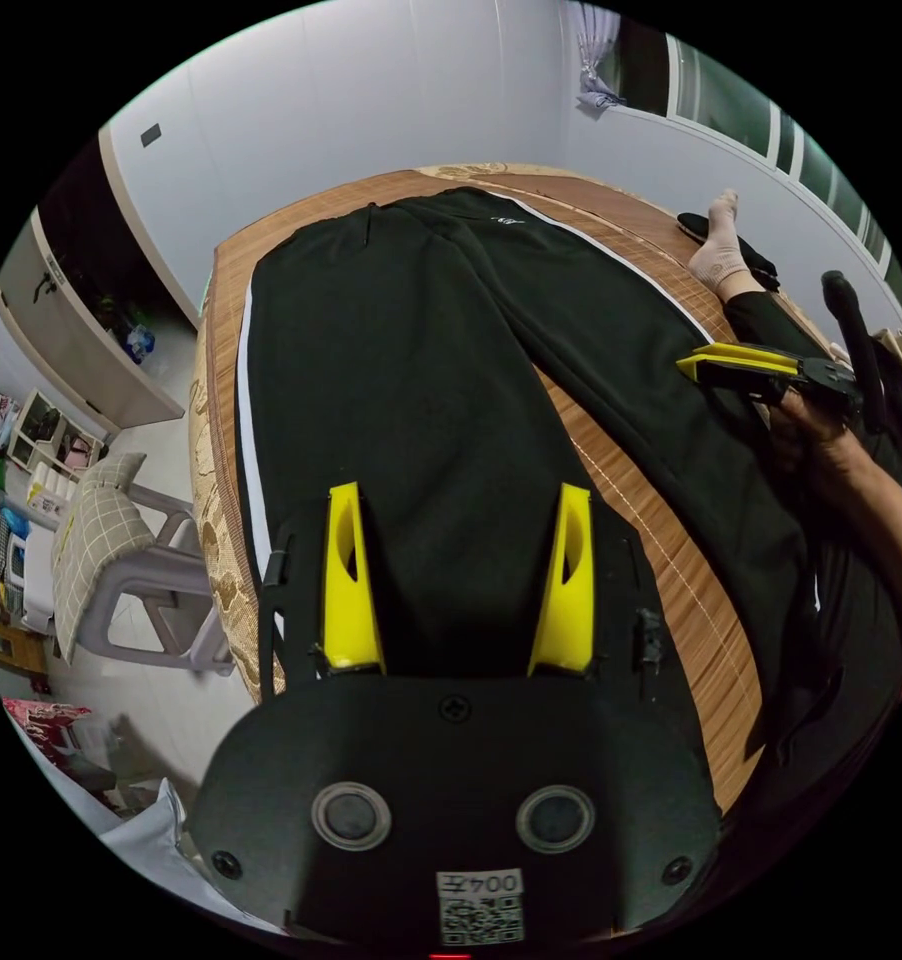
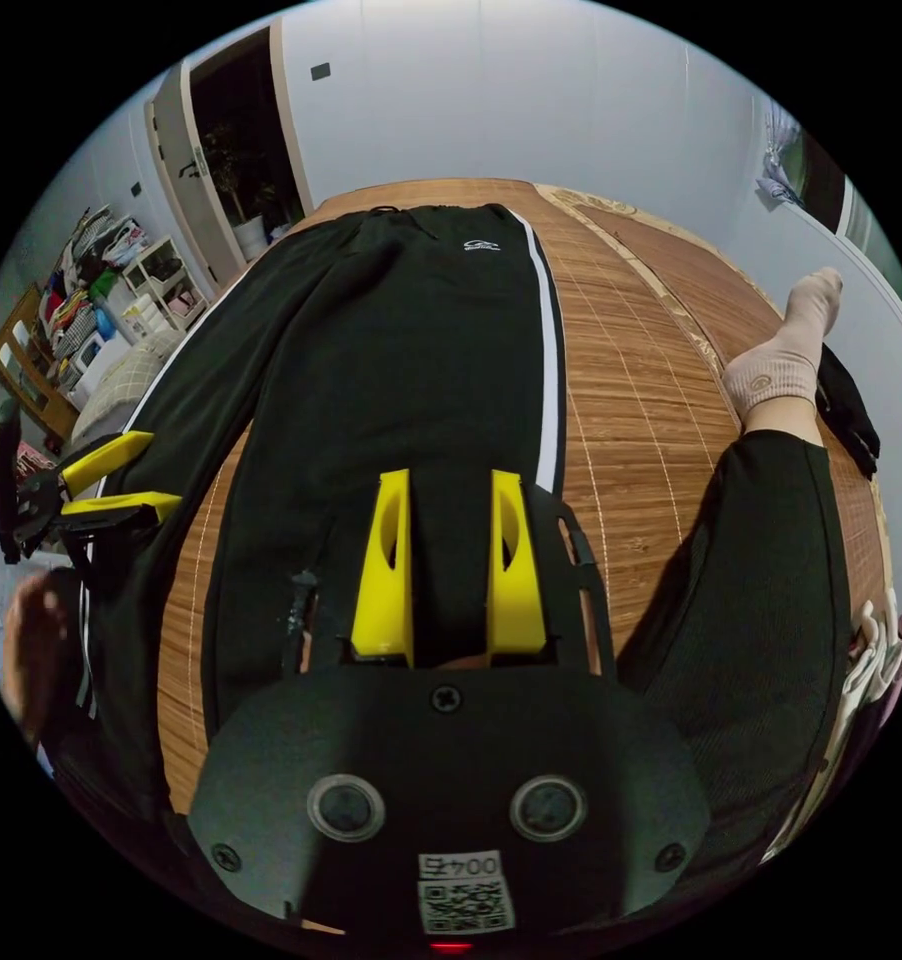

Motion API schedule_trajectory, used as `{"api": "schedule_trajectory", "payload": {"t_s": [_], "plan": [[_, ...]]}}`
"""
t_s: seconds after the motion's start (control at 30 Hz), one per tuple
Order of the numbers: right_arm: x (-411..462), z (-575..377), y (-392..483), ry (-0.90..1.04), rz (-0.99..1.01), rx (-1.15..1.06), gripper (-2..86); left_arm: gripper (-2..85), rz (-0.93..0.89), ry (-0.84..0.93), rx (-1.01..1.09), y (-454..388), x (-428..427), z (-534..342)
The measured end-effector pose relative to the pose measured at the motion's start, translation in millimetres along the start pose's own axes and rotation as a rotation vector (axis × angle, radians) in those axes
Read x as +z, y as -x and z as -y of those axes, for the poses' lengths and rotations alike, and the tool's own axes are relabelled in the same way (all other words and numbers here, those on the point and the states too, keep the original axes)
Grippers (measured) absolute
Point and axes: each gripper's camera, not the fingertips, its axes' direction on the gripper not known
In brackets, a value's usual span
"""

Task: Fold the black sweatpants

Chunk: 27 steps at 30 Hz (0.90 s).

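The black sweatpants lie flat on a bamboo mat covering the bed. In the left gripper view the long axis runs from 6 o'clock up to 12 o'clock, waistband at the far end, the two legs parting toward the camera with a wedge of bare mat between them. A white side stripe follows the mat's 9 o'clock edge closely; beyond that edge the floor drops away to a padded chair. In the right gripper view the sweatpants point the same way, and open mat extends toward 3 o'clock up to a person's leg and socked foot.

The left gripper hangs over one leg near its cuff end, jaws spread wide, nothing between them. The right gripper sits over the other leg, jaws set narrower with a clear gap showing dark cloth beneath; whether they touch the fabric cannot be told.
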Motion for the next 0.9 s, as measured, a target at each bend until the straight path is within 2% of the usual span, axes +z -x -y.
{"api": "schedule_trajectory", "payload": {"t_s": [0.9], "plan": [[-4.6, -2.5, -6.1, -0.001, 0.003, 0.016, 11.3, 24.8, 0.000, 0.002, -0.001, -9.4, -0.7, -1.3]]}}
